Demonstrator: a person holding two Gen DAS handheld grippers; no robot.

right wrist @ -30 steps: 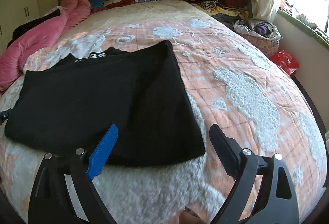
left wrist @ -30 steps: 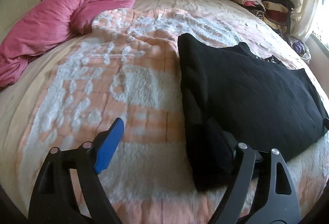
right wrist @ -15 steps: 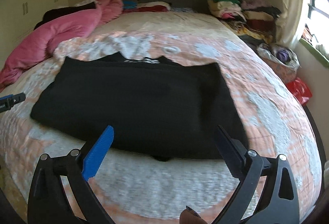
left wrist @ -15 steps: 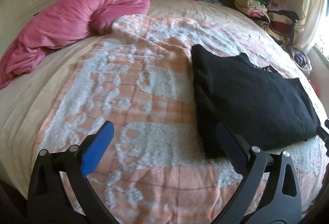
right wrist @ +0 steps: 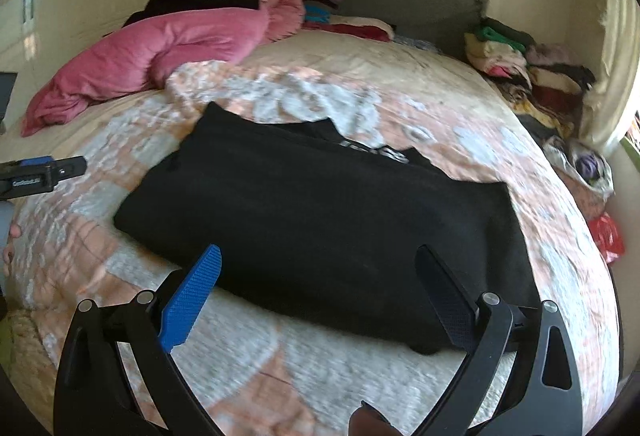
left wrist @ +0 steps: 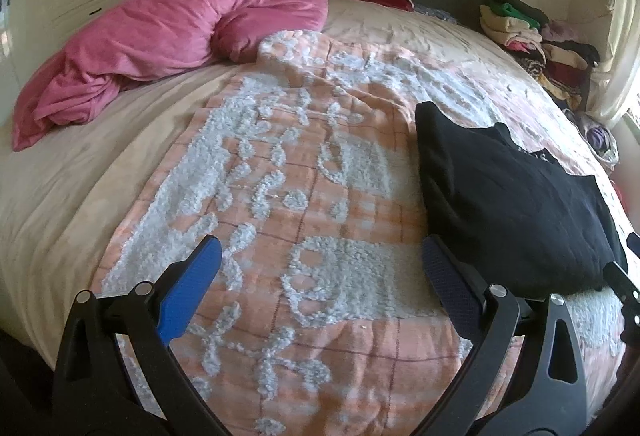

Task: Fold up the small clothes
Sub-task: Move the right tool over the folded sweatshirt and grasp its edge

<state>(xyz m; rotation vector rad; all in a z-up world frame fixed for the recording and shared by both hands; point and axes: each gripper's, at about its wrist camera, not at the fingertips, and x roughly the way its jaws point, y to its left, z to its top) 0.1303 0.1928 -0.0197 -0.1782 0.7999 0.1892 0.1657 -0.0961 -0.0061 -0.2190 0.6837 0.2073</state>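
While nothing is being gripped:
Left gripper (left wrist: 320, 268): jaws being held spread, just opened, empty.
Right gripper (right wrist: 320, 276): likewise.
Black garment (right wrist: 320, 220): being left folded on the bedspread (right wrist: 360, 107).

My left gripper (left wrist: 320, 276) was a black plastic frame of two curved arms with triangular cut-outs and round silver screws at the joints. One of its fingers (left wrist: 191, 288) wore a bright blue textured pad; the other carried a dark navy pad. My right gripper (right wrist: 318, 300) was built the same, blue pad on one side, dark pad on the other. Small white lettering marked the left gripper's black side.
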